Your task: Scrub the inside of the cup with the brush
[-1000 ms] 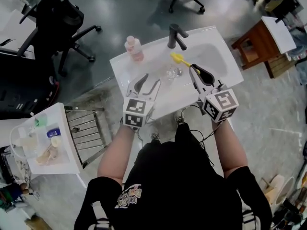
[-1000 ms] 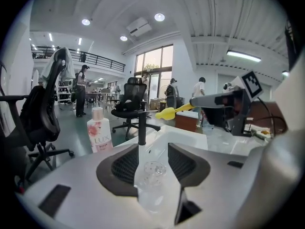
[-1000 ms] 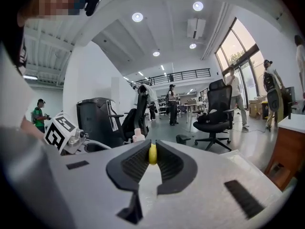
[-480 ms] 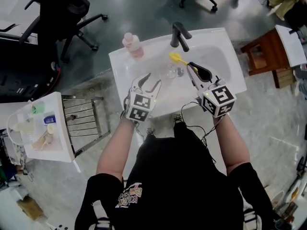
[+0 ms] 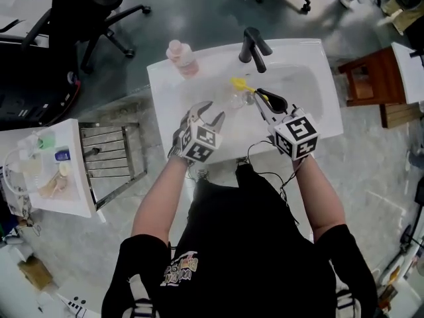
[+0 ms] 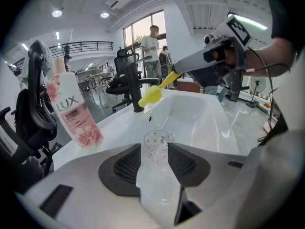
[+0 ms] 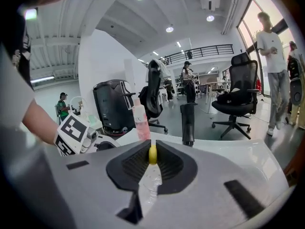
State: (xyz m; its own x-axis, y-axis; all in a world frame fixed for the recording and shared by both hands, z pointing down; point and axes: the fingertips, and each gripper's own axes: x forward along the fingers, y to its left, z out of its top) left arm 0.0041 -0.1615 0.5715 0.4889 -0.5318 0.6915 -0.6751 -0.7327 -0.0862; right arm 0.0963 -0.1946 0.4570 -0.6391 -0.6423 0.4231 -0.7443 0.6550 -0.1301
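- Left claw (image 6: 153, 160): spread, empty. The upright cup (image 6: 157, 144) stands dead ahead, just beyond its tips, in the sink (image 6: 205, 120).
- Right claw (image 7: 152, 163): pinching the brush (image 7: 152, 154), whose axis runs along the jaws.

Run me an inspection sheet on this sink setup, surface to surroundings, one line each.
Surface: white sink, black faucet at its back.
Job's things: clear cup upright in the basin; yellow brush held beyond it, not inside.
Clutter: pink LUX bottle on the sink's rim.
Grippers: left gripper open, cup ahead of its jaws; right gripper shut on the brush.
Cables: black cables trail from the right gripper.
Surroundings: office chair, wooden stool, white cart, wire rack.
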